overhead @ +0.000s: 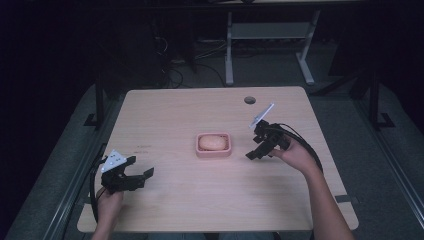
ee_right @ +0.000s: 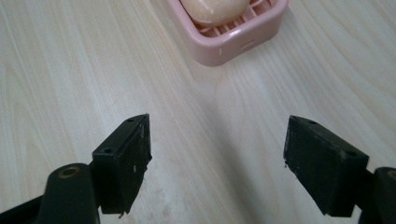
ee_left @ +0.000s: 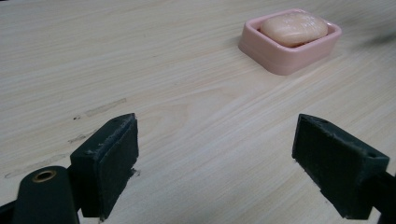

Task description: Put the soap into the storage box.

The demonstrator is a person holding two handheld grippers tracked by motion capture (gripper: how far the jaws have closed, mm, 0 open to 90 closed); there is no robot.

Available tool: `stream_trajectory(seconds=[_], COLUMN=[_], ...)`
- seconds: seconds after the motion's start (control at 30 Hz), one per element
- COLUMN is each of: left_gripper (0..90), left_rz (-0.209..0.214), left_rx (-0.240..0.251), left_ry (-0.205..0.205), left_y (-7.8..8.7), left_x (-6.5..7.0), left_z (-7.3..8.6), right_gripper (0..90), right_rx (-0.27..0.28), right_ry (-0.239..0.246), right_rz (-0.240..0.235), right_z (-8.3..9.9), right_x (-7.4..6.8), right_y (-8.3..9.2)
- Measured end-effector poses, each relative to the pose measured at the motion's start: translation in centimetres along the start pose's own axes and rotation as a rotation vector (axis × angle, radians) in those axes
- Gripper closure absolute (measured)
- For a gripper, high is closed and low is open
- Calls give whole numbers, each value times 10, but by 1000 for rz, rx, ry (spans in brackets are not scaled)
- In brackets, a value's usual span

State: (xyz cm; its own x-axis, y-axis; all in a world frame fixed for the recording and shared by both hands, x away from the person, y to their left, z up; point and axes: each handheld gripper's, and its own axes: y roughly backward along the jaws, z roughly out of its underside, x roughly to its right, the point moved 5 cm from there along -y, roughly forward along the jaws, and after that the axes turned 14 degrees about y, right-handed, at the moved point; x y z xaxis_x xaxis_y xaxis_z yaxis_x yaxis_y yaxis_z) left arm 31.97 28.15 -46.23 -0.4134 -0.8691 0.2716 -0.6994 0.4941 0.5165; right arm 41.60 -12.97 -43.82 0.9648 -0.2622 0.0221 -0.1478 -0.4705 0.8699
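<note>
Light wood table with a pink soap dish sitting mid-table, peach soap bar inside it. Right gripper hovers just beside the dish, jaws spread apart; left gripper is well off, jaws wide too, holding nothing.

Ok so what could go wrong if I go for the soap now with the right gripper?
The soap looks glossy and rounded, so the open right gripper might squeeze it out sideways. The pink dish sits loose on the table; a low approach could push it along instead.
</note>
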Motion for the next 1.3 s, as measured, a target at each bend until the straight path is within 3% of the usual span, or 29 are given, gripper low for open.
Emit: stream_trajectory(seconds=[0.6, 1.3], left_gripper=[142, 143], left_rz=[0, 5], left_rx=[-9, -12], left_ry=[-12, -16], left_y=[-2, -5], left_x=[2, 4], left_z=[1, 2], right_gripper=[225, 227], right_rx=[4, 44], right_ry=[-66, -112], right_rz=[14, 44], right_z=[39, 85], right_x=[-16, -52], right_y=[7, 9])
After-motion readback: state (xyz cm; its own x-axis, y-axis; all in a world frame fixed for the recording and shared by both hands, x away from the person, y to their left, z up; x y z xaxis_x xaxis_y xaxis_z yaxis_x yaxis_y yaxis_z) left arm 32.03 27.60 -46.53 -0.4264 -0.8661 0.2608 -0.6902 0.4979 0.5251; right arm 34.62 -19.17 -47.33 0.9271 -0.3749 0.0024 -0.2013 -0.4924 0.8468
